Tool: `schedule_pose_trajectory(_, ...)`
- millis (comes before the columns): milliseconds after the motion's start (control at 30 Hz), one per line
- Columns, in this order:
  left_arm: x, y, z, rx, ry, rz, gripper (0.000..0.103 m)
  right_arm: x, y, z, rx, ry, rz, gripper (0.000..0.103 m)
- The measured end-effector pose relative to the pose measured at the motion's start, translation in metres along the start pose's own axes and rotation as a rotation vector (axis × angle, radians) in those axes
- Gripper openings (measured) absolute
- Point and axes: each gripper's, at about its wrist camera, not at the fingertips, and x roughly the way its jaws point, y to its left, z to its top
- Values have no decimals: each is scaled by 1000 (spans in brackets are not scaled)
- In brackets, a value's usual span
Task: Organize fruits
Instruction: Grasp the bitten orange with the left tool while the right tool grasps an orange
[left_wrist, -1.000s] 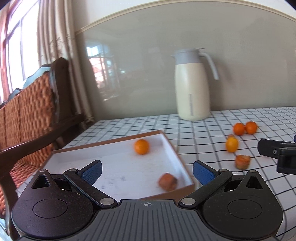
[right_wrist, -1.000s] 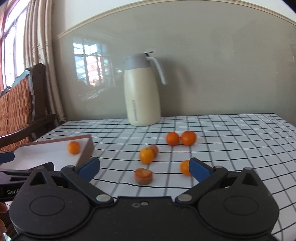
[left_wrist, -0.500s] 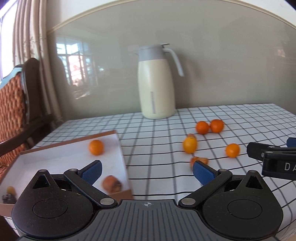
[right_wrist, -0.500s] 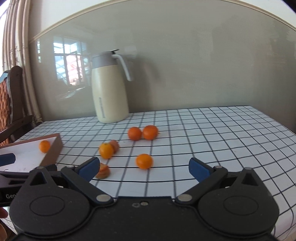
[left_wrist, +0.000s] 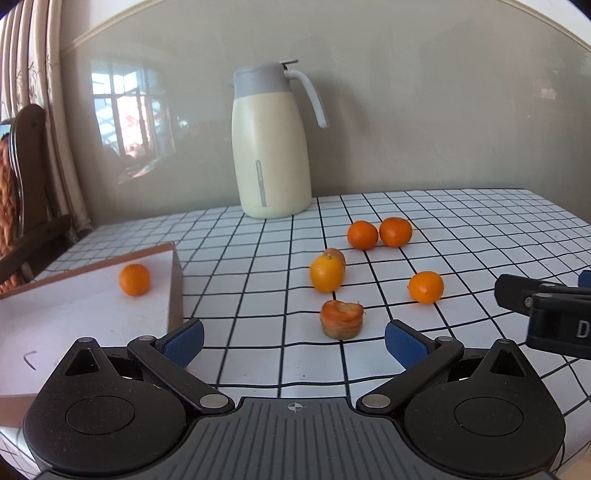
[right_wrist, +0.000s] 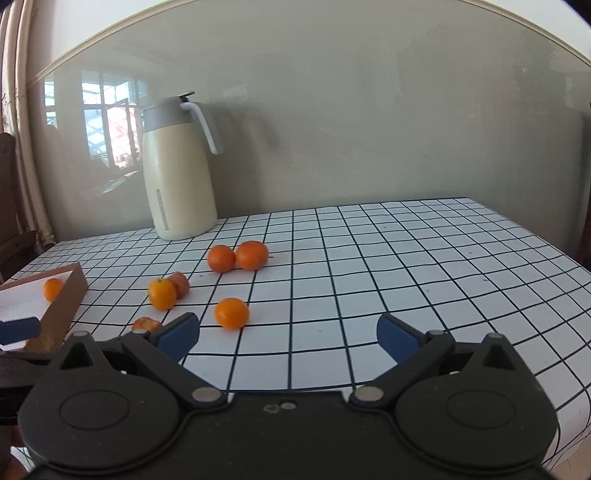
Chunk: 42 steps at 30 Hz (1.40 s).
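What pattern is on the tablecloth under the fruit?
A white tablecloth with a thin black grid of squares, clearest in the right wrist view.

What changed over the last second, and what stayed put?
The left gripper swung right, from over the tray to facing the squat reddish fruit on the table. The right gripper swung right too. Both stay open and empty; no fruit moved.

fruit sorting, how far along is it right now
Early on. Done: one orange lies in the white tray. In hand: nothing; the left gripper and right gripper are both open and empty. Left: six pieces on the checked tablecloth: a touching pair of oranges, a lone orange, a yellowish orange with a reddish fruit behind it, and a squat reddish fruit.
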Motion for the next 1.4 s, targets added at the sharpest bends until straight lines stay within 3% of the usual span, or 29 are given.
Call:
schedule_pose_trajectory(167,10,-7,-1,-8,21,-2,103,3,-3,0,-11,2,2,95)
schedule_pose_trajectory(433,19,-17,-1,-10,30,-2,103,9,-5,1,-6,20,31,80)
schedule_pose_trajectory(500,21,-18,-1,-11,31,-2,89,10,-5,1,-3,23,32,80)
schedule_pose_trajectory(533,24,-20,-1,-13,41,-8,87,10,-5,1,1,25,33,80)
schedule_pose_trajectory(733,36,-22,-2,-38,69,-20,82,15,-3,2,4,31,43,79)
schedule_pose_trajectory(800,40,-23,-1,-39,74,-27,73,17,-3,2,1,32,44,78)
schedule_pose_trajectory(1200,55,-28,3,-31,89,-41,56,32,0,2,1,58,59,73)
schedule_pose_trajectory(1400,59,-21,5,-33,90,-38,53,51,8,6,13,111,91,67)
